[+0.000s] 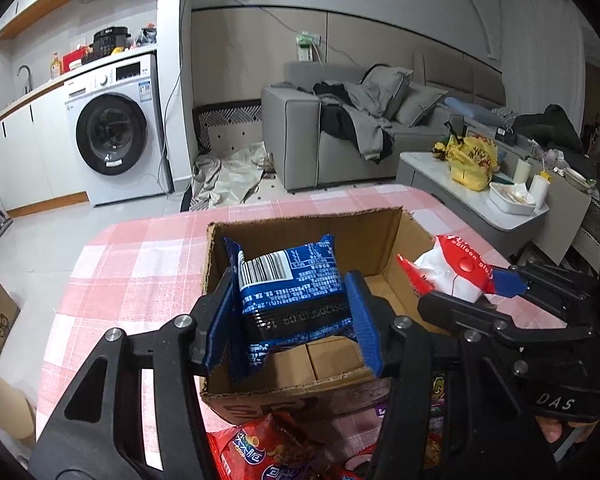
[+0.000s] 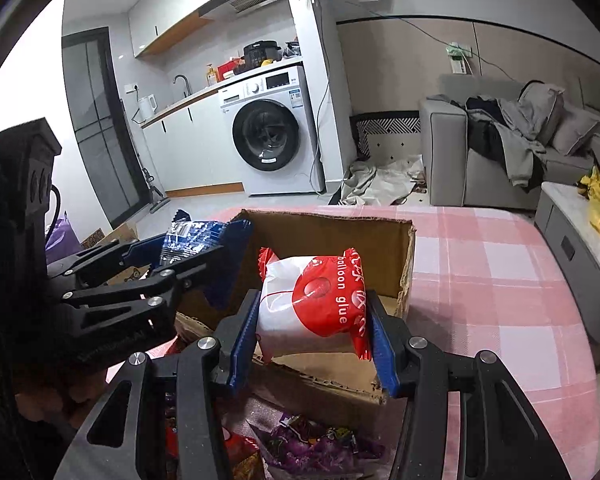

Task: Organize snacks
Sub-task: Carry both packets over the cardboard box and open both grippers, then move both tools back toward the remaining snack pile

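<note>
The right gripper (image 2: pixel 312 320) is closed on a red and white packet (image 2: pixel 314 300) over the open cardboard box (image 2: pixel 404 272). To its left, the left gripper (image 2: pixel 204 252) clamps a blue packet (image 2: pixel 190 240). Below lies a purple snack bag (image 2: pixel 320 444).

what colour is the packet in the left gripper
Blue with white print and a barcode; the packet in the left gripper shows best in the left wrist view.

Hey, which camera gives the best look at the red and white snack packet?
The right wrist view: the red and white packet sits centred between the right gripper jaws, its label readable. The left wrist view shows it only off to the side, smaller and partly hidden.
</note>
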`<control>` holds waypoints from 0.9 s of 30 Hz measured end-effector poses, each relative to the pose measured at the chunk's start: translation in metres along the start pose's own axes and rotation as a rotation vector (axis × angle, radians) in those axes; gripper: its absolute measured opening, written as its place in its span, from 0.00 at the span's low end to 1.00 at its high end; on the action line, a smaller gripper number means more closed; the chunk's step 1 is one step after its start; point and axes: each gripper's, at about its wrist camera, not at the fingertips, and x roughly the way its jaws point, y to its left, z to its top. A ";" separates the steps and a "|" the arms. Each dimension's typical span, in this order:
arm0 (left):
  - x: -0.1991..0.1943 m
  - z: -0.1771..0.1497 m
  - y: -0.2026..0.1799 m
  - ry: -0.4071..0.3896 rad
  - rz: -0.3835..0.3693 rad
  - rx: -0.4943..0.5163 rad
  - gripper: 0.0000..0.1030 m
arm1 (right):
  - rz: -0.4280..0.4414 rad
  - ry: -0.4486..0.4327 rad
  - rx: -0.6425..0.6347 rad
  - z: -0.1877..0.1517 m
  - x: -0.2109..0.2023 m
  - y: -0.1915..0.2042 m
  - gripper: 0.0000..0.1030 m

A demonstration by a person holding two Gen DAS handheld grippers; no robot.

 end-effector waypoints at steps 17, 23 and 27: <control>-0.024 -0.019 -0.007 -0.033 0.013 -0.022 0.99 | -0.037 -0.092 0.013 -0.001 -0.040 -0.011 1.00; -0.074 -0.038 0.012 -0.051 0.002 -0.059 0.99 | -0.042 -0.069 0.015 -0.012 -0.067 -0.011 1.00; -0.099 -0.050 0.021 -0.047 -0.006 -0.083 0.99 | -0.053 -0.062 -0.029 -0.026 -0.081 -0.002 1.00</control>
